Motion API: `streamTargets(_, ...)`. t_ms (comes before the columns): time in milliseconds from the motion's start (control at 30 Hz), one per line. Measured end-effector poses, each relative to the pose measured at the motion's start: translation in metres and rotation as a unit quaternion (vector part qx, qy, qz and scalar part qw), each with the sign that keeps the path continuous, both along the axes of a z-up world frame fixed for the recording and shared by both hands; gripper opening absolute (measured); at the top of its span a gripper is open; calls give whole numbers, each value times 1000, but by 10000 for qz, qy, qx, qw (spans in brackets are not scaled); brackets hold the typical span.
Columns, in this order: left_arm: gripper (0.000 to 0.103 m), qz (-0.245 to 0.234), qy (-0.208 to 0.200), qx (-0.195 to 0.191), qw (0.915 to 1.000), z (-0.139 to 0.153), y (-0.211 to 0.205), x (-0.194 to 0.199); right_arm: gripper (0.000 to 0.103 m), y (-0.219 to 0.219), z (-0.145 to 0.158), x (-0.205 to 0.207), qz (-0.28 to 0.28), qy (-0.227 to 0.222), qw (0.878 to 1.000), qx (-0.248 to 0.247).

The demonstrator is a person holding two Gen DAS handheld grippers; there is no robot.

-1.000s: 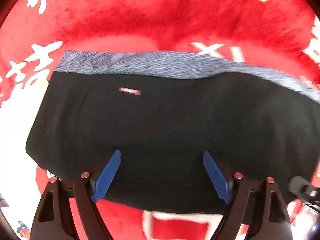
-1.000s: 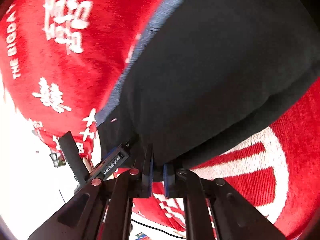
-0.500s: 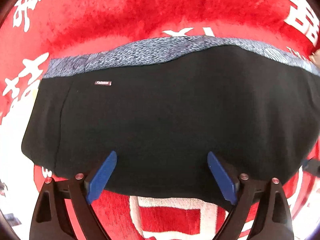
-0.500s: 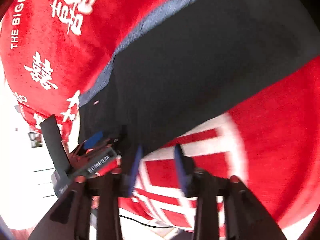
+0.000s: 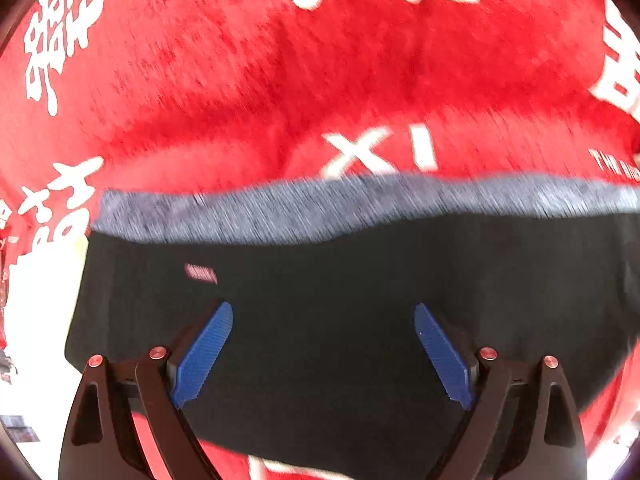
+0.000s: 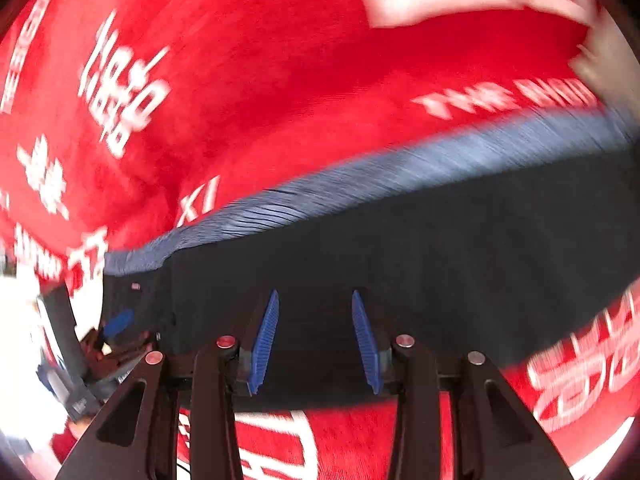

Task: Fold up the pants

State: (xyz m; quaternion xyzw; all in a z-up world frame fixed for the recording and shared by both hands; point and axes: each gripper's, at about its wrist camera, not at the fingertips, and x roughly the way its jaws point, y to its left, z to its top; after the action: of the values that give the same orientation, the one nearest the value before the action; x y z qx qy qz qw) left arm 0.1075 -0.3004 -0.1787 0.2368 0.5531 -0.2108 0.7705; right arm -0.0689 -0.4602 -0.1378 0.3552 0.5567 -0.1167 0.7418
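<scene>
Black pants (image 5: 360, 320) lie folded on red blanket (image 5: 240, 100); soft, limp, light. Left gripper (image 5: 323, 354) and right gripper (image 6: 314, 342) both released, empty. Best hold: grey waistband (image 5: 320, 208) edge.

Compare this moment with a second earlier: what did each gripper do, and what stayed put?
The right gripper was clamped on the near edge of the black pants; it has let go and now stands open above them, with nothing between its pads. The left gripper stayed open and empty, shifting only slightly over the cloth. The folded pants remain flat on the red blanket, grey waistband on the far side.
</scene>
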Motion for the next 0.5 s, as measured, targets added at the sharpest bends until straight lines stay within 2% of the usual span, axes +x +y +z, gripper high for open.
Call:
streamTargets(100, 94, -38, -149, 120, 9998, -2, -4, 29, 43, 19, -7, 47, 937, -108, 9955, -28)
streamTargets(200, 94, -194, -394, 317, 9985, -4, -1, 55, 49, 46, -9, 92, 2000, -245, 9792, -245)
streamTargets(267, 94, -236, -345, 307, 9987, -8, 6, 72, 52, 66, -9, 116, 2656, -370, 9627, -365)
streamTargets(367, 94, -292, -193, 246, 9991, -16, 18, 90, 53, 83, -17, 137, 3130, -373, 9480, -432)
streamTargets(467, 94, -319, -252, 496, 9979, -32, 26, 103, 52, 92, -36, 154, 3324, -122, 9426, -285)
streamTargets(500, 94, -221, -250, 530, 9980, -37, 32, 107, 31, 95, -46, 157, 3365, 121, 9413, -230)
